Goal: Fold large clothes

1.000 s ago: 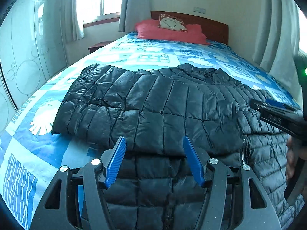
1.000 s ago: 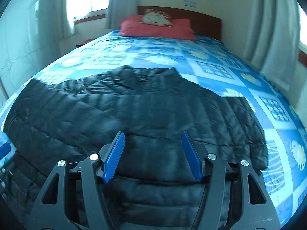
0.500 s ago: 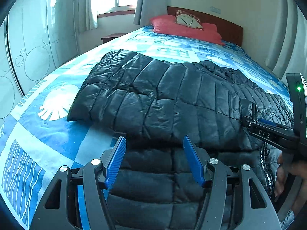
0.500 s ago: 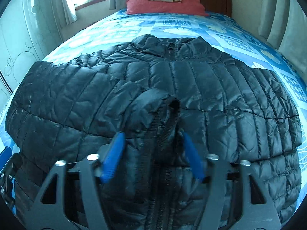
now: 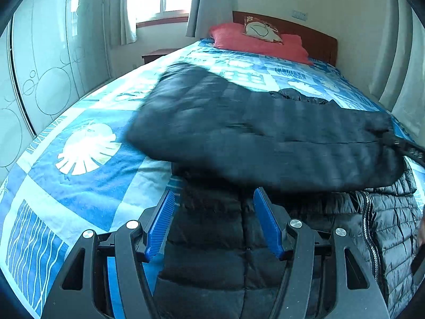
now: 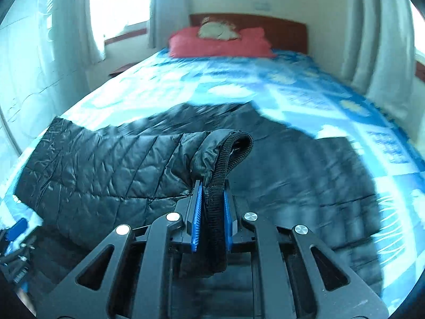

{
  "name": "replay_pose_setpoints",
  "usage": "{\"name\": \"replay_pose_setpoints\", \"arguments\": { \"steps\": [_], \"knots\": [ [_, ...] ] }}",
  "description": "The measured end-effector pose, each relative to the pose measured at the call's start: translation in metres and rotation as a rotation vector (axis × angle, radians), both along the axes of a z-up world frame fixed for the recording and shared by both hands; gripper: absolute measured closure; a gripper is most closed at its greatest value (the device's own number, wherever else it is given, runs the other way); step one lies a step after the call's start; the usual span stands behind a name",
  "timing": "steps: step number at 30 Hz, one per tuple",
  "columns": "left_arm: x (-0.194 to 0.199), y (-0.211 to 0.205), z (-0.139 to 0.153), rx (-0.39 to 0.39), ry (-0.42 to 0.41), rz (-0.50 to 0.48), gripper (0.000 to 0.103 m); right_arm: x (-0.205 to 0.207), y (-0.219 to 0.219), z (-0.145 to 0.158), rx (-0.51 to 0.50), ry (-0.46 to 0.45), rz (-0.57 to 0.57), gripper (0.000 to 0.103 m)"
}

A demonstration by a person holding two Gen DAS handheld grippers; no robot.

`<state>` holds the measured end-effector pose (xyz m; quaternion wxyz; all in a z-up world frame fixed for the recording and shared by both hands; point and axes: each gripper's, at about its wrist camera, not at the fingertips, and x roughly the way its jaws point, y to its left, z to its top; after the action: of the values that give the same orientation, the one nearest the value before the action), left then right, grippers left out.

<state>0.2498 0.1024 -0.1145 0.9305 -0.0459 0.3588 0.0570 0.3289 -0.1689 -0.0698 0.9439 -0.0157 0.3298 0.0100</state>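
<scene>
we see a red pillow (image 5: 255, 41) with a small cushion (image 5: 261, 28) on it against the wooden headboard (image 5: 313, 37), curtains (image 6: 372, 40) at the right and a frosted wardrobe door (image 5: 45, 61) at the left. the black quilted jacket (image 5: 239, 135) lies across the blue patterned bed (image 5: 87, 172), one flap lifted and blurred. our left tool (image 5: 213, 224) hangs over the hem, jaws apart and empty; our right tool (image 6: 211, 210) is closing, its pads pinching the jacket's zipper edge (image 6: 231, 154).

No text, label, brand or number can be read anywhere in either view
</scene>
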Motion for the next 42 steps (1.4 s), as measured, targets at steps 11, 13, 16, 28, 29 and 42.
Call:
{"name": "replay_pose_setpoints", "arguments": {
  "steps": [11, 13, 16, 28, 29, 42],
  "knots": [
    [0.03, -0.007, 0.002, 0.017, 0.003, 0.01, 0.041, 0.021, -0.125, -0.04, -0.059, 0.109, -0.192, 0.089],
    [0.037, -0.009, 0.0, 0.027, 0.011, 0.01, 0.041, 0.025, -0.134, -0.057, -0.061, 0.146, -0.203, 0.088],
    [0.05, -0.013, -0.008, 0.032, 0.04, 0.011, 0.041, 0.027, -0.139, -0.074, -0.065, 0.154, -0.198, 0.084],
    [0.051, -0.015, -0.005, 0.015, 0.037, 0.004, 0.04, 0.045, -0.151, -0.073, -0.055, 0.148, -0.187, 0.079],
    [0.05, -0.016, -0.002, 0.013, 0.029, -0.003, 0.04, 0.045, -0.152, -0.07, -0.047, 0.151, -0.178, 0.077],
    [0.11, -0.008, -0.001, 0.066, 0.038, 0.009, 0.04, 0.054, -0.13, -0.052, -0.007, 0.099, -0.115, 0.071]
  ]
}}
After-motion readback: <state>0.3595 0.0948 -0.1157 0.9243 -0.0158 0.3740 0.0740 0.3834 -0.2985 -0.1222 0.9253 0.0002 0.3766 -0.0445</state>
